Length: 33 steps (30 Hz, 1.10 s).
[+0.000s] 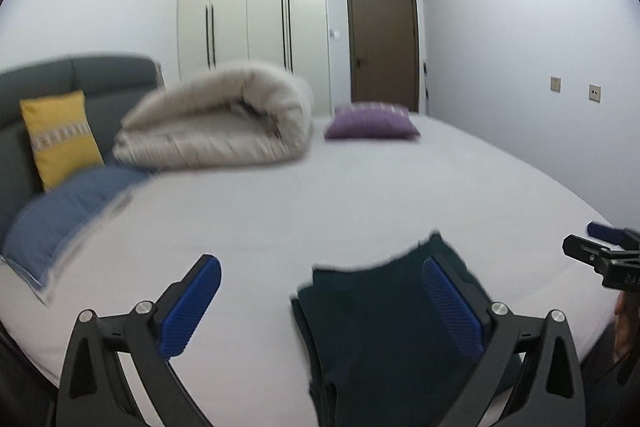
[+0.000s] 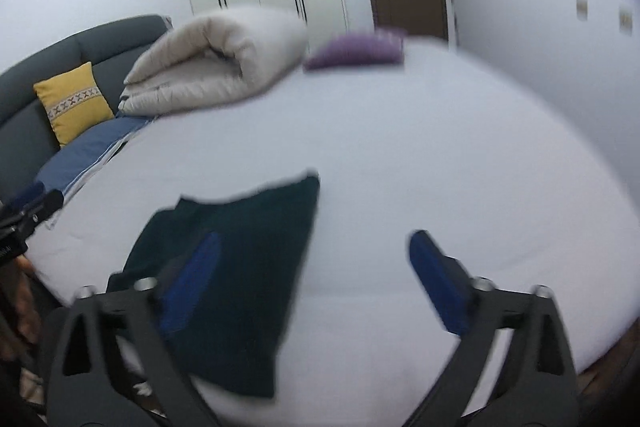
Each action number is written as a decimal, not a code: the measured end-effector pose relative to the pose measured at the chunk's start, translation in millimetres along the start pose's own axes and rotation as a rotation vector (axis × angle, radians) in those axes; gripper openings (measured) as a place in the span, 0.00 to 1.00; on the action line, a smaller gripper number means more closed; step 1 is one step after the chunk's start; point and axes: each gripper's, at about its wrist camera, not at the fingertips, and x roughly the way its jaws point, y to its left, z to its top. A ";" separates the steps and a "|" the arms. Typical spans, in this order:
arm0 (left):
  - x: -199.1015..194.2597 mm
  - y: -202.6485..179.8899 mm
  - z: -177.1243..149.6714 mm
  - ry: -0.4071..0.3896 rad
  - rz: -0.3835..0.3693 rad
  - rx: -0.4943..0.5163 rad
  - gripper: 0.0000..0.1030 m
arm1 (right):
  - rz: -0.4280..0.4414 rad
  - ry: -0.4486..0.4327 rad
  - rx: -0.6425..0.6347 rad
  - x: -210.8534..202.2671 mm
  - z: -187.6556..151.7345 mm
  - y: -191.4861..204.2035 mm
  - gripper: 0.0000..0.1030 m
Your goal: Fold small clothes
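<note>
Both tongs spread wide, empty: left gripper point(image 1: 320, 307) and right gripper point(image 2: 316, 279) above the folded dark-green cloth garment point(image 2: 240, 267) on the near white bed point(image 2: 400, 147).

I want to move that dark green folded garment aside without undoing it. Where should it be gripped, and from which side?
Probably at the near left edge of the dark green garment, where stacked fold layers show in the left wrist view. Coming in low from the near bed edge would let the jaws pinch all layers together. Both the left gripper and the right gripper are open.

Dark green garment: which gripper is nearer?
Hard to call. The dark green garment sits under the left gripper's right finger and the right gripper's left finger; both open.
</note>
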 end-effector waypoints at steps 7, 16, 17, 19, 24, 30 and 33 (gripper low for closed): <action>-36.2 -9.4 22.9 -0.128 -0.027 0.041 1.00 | -0.036 -0.151 0.011 -36.8 25.9 15.1 1.00; -24.3 4.3 19.9 0.030 0.016 -0.041 1.00 | -0.028 -0.037 0.063 -47.1 43.6 26.3 1.00; -20.2 6.1 17.1 0.059 0.009 -0.052 1.00 | -0.023 -0.016 0.081 -46.8 43.3 27.3 1.00; -13.9 8.7 11.8 0.100 -0.004 -0.070 1.00 | -0.006 0.009 0.107 -42.9 42.4 29.4 1.00; -6.5 5.1 -5.5 0.156 0.004 -0.050 1.00 | -0.021 0.021 0.106 -43.2 32.3 36.1 1.00; 12.3 6.4 -23.0 0.243 0.070 -0.042 1.00 | -0.111 0.142 0.055 -17.7 12.4 51.1 1.00; 20.1 10.9 -29.5 0.288 0.050 -0.069 1.00 | -0.121 0.215 0.067 0.2 0.4 53.2 1.00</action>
